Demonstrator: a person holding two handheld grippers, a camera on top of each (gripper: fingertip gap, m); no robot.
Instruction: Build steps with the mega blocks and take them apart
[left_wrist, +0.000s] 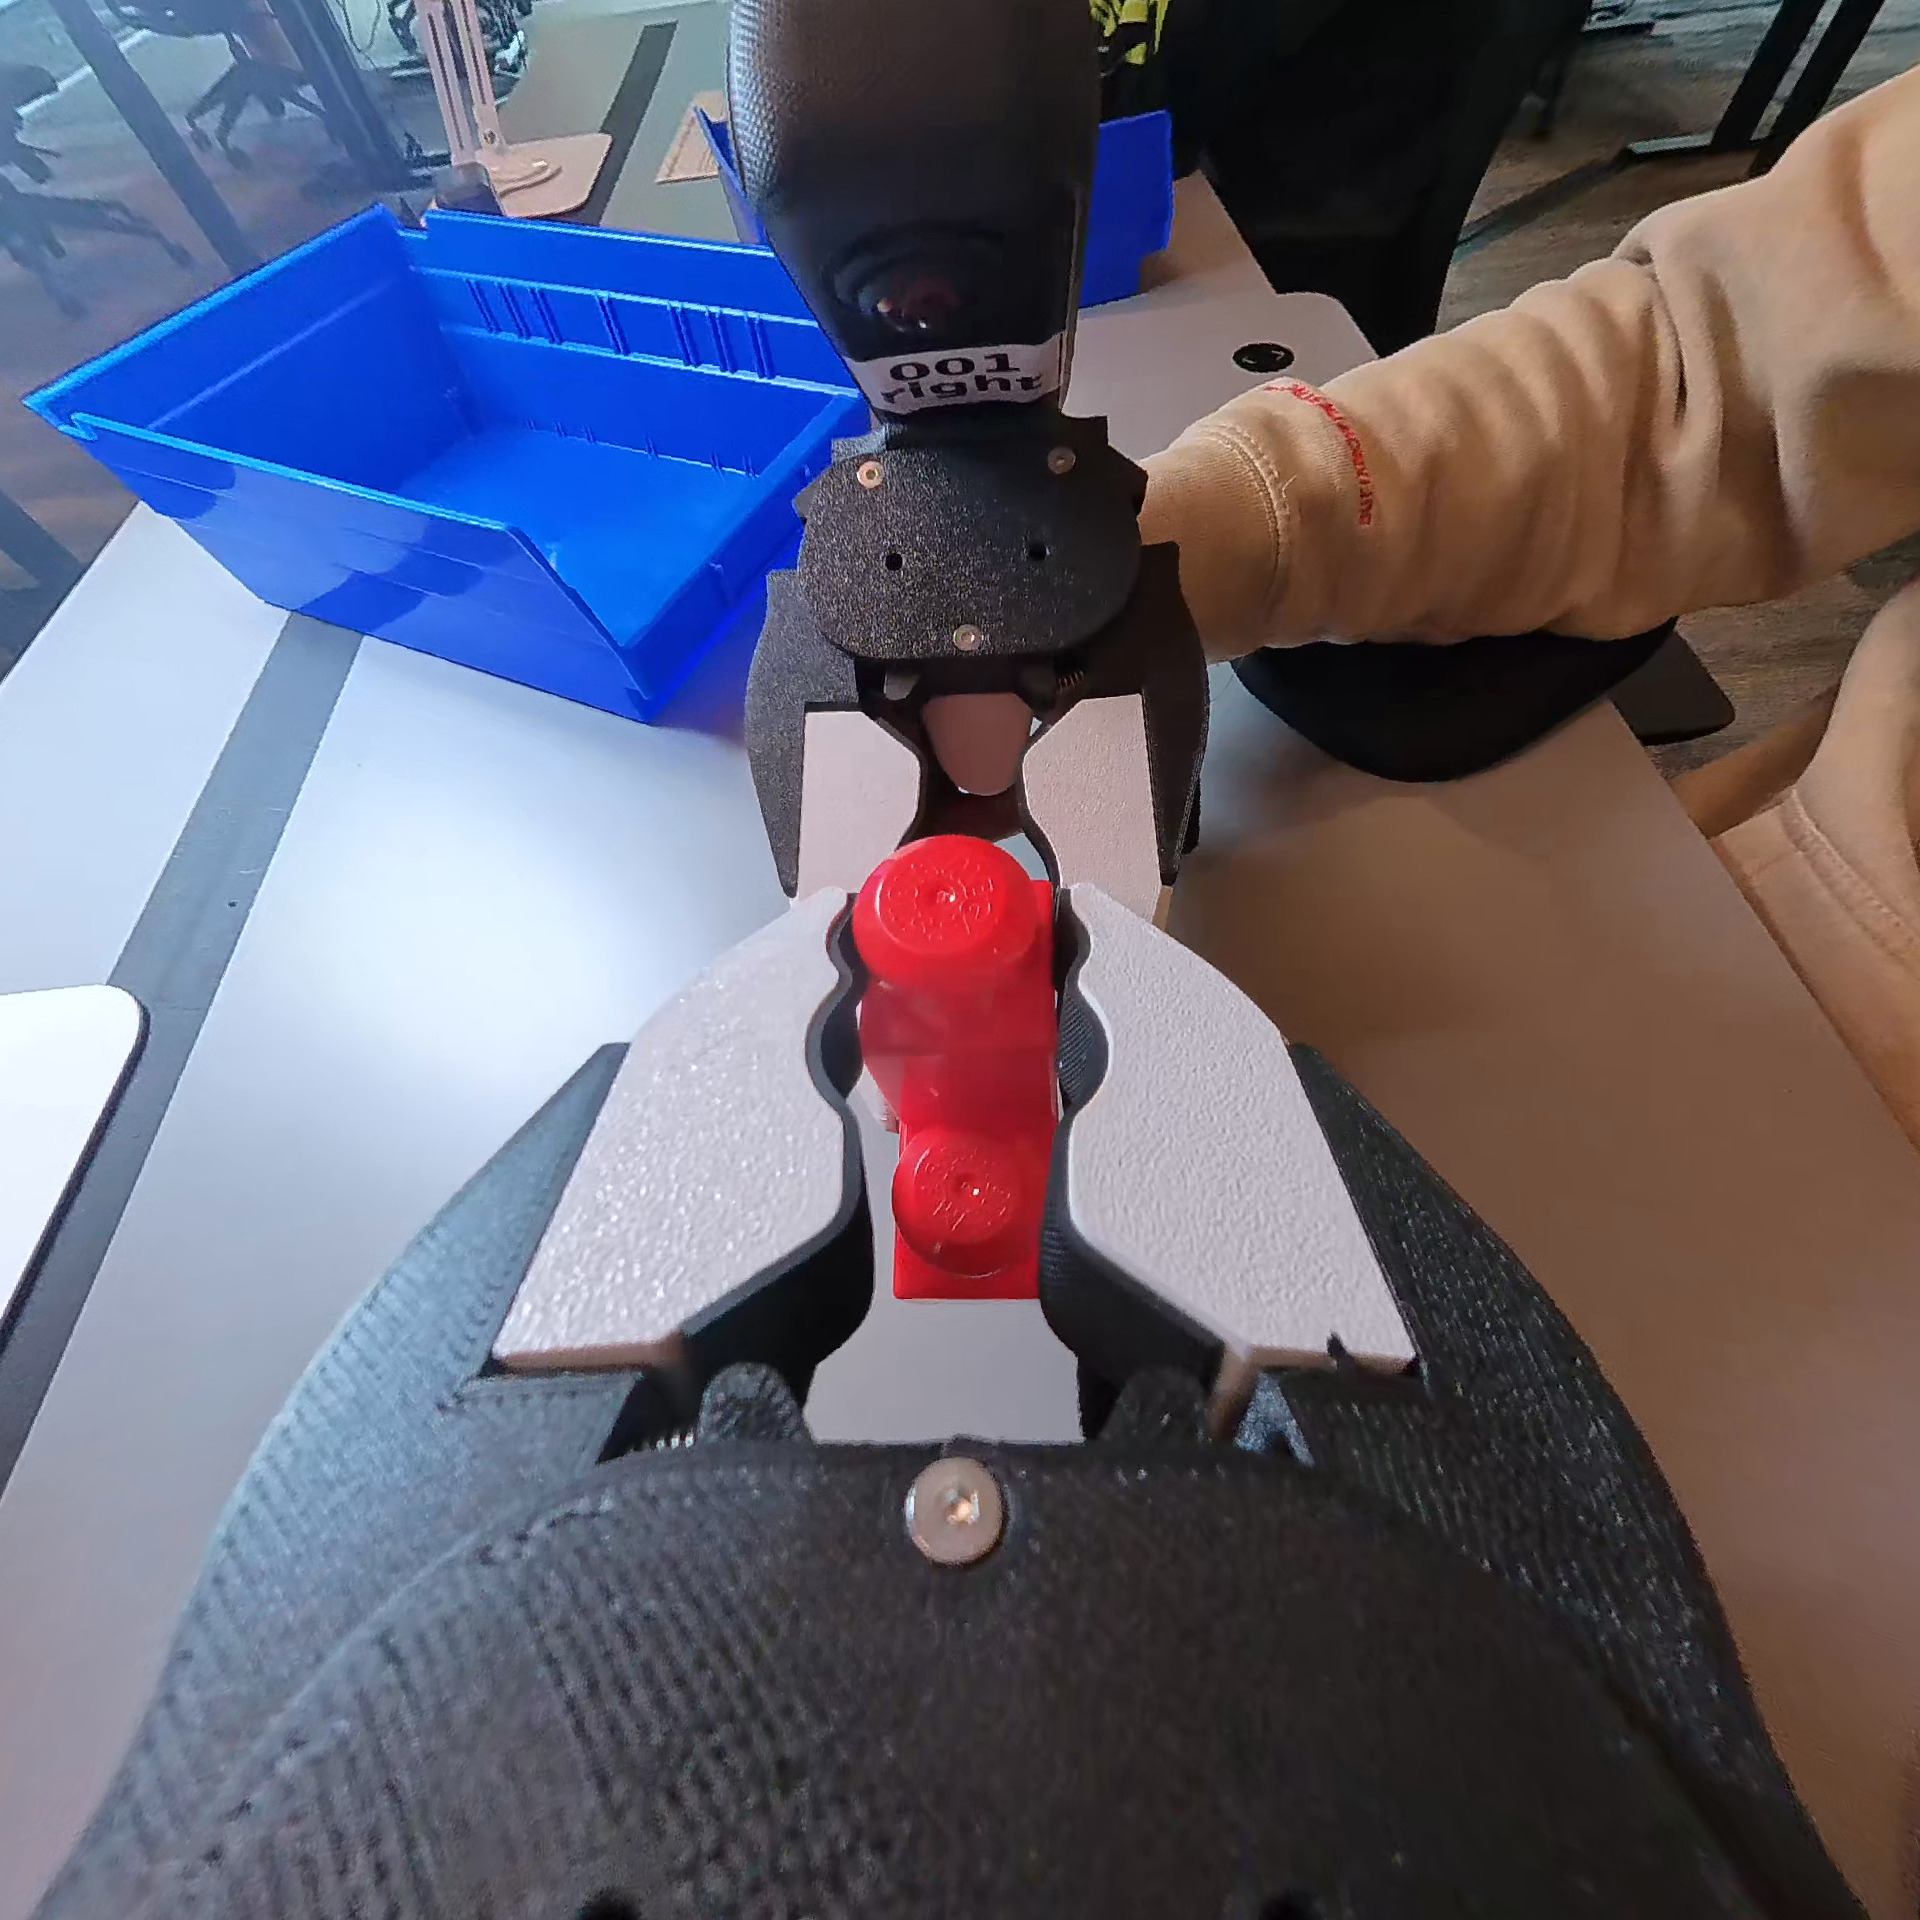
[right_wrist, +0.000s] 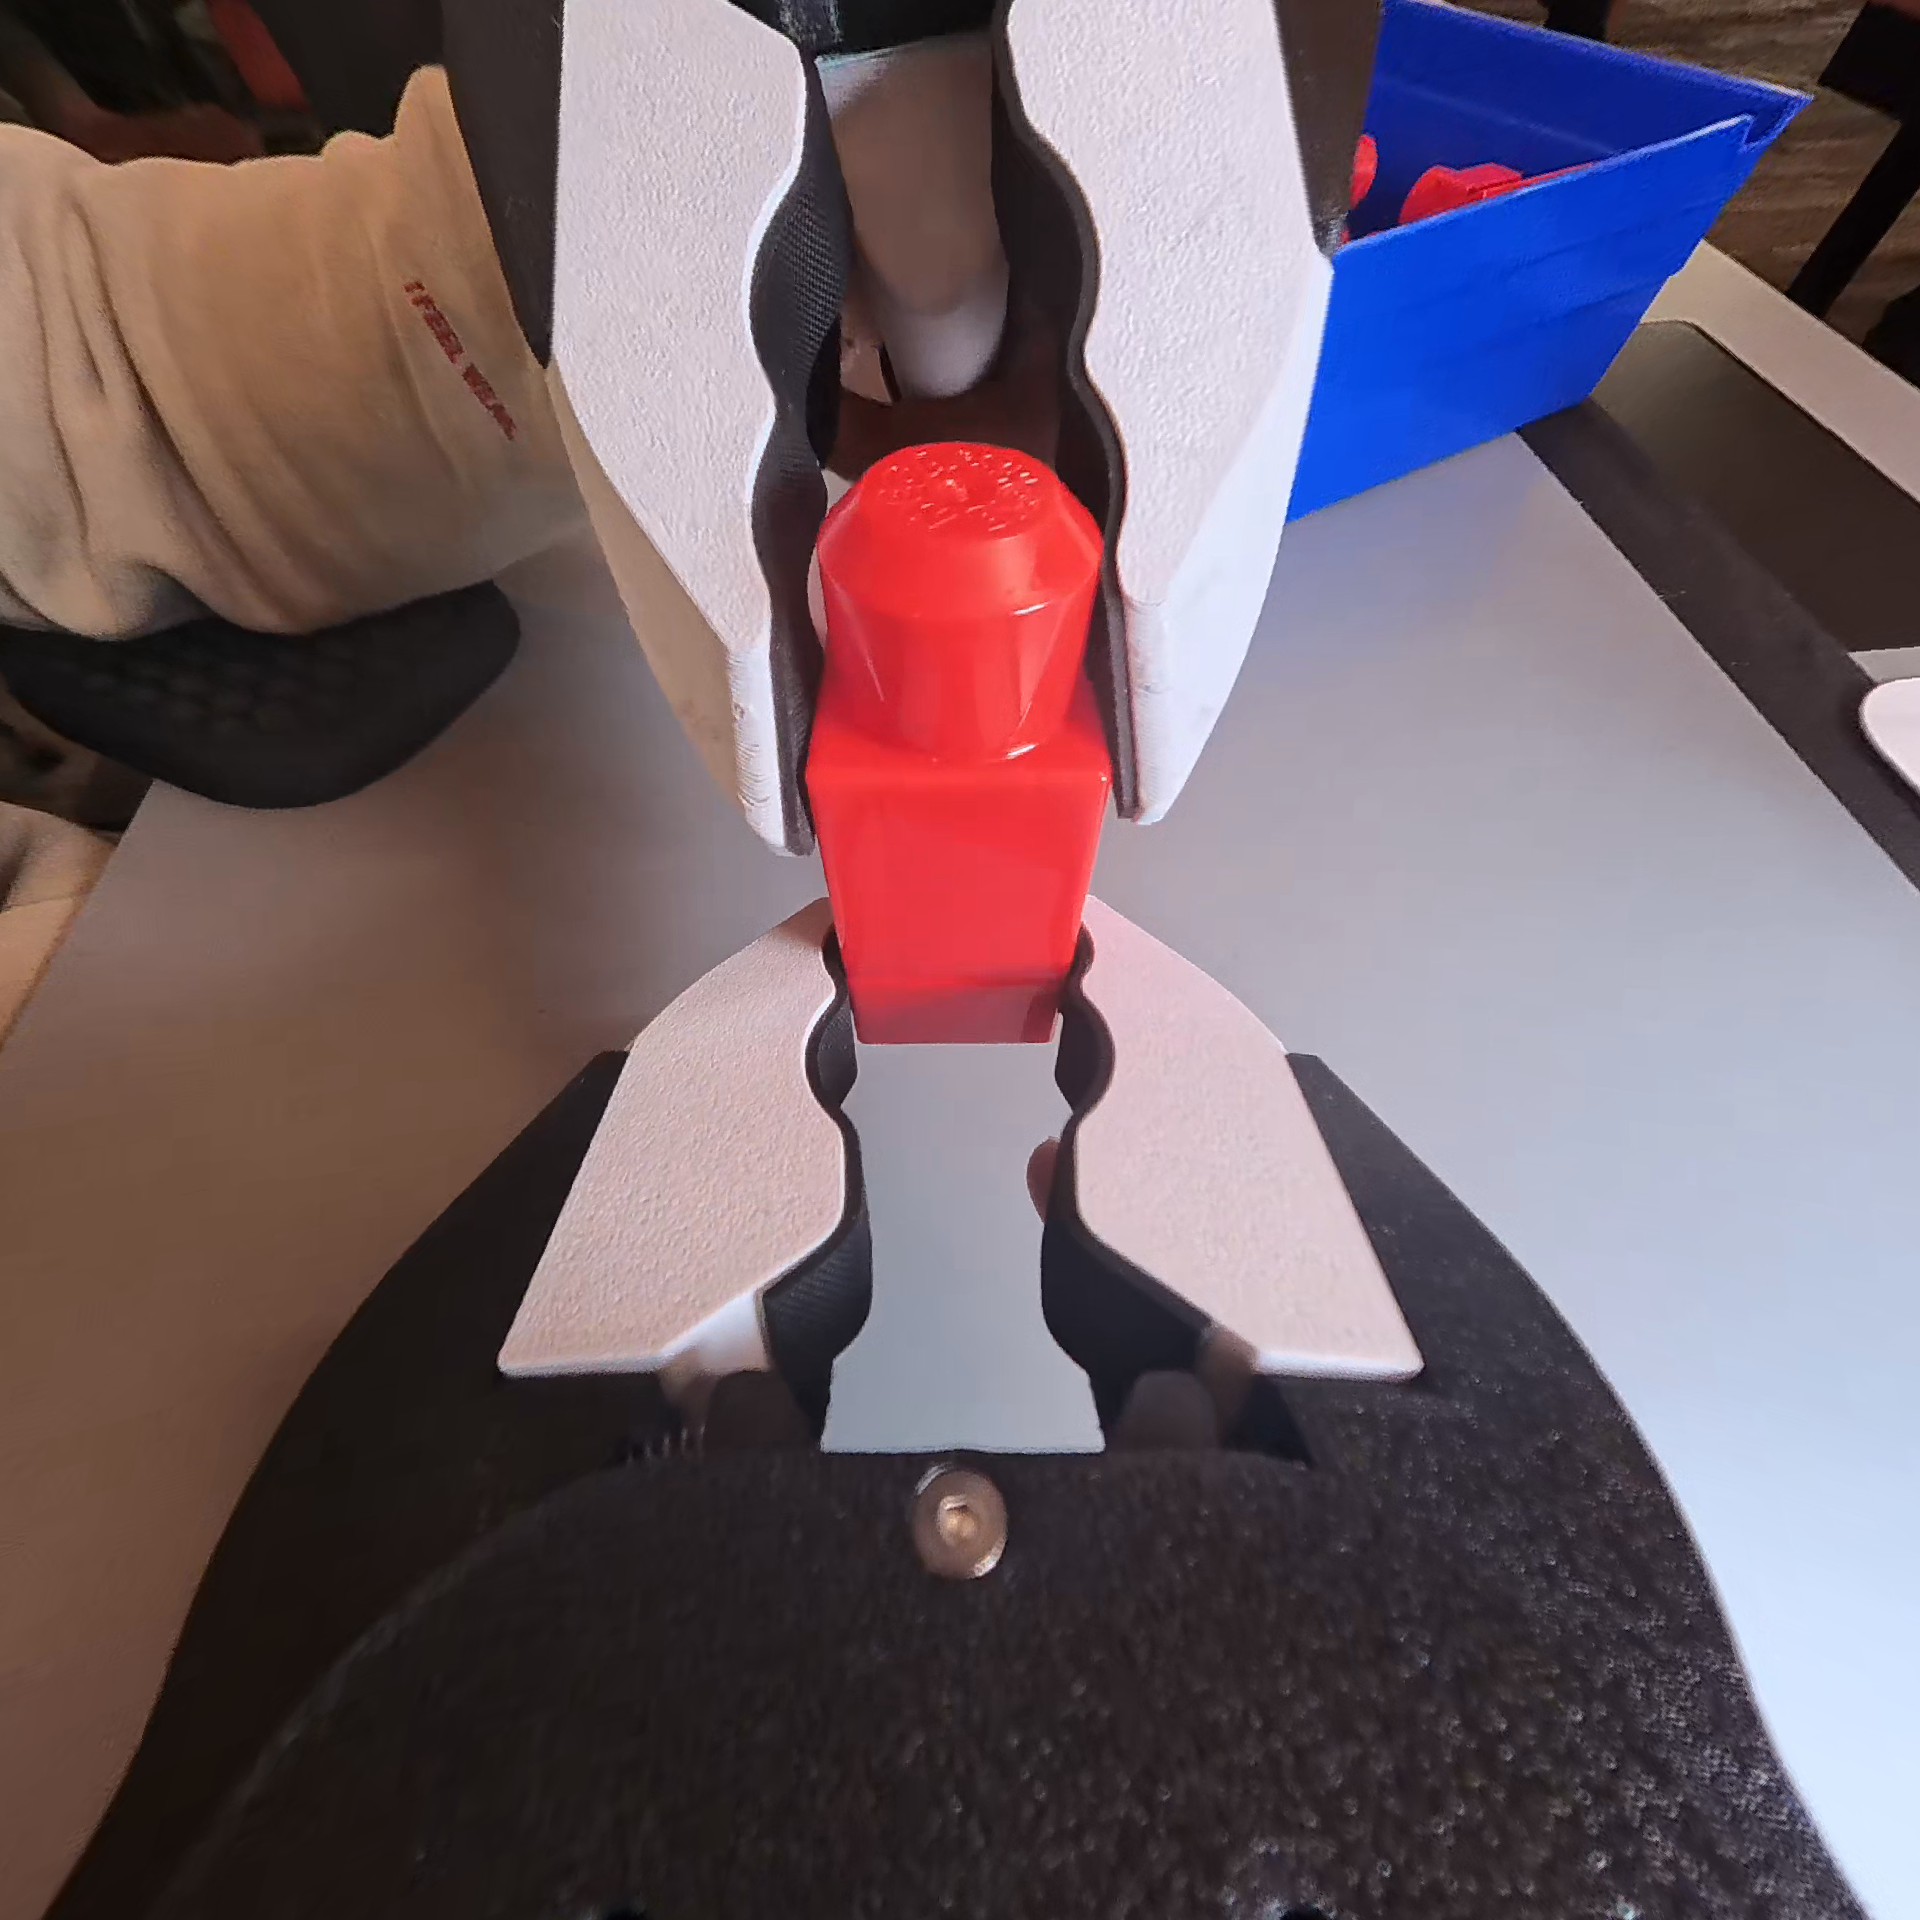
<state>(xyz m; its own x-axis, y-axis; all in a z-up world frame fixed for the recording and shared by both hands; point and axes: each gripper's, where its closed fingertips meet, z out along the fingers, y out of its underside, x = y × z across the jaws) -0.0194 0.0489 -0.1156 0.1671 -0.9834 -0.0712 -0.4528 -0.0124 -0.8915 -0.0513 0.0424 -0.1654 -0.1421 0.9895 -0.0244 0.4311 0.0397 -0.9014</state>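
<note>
Both grippers pinch the red stack (left_wrist: 961, 1081) — left gripper (left_wrist: 951, 935) from six o'clock, right gripper (right_wrist: 956, 971) opposite — so pull straight apart, steady, without twisting.

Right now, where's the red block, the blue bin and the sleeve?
red block (right_wrist: 951, 883), right wrist view, front face.
blue bin (left_wrist: 343, 488), left wrist view, front wall.
sleeve (left_wrist: 1455, 468), left wrist view, forearm cloth.

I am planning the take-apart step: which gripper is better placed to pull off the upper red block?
Probably left: the left gripper is shut around the upper red block; the right gripper pinches the end of the lower block, suited to bracing.
</note>
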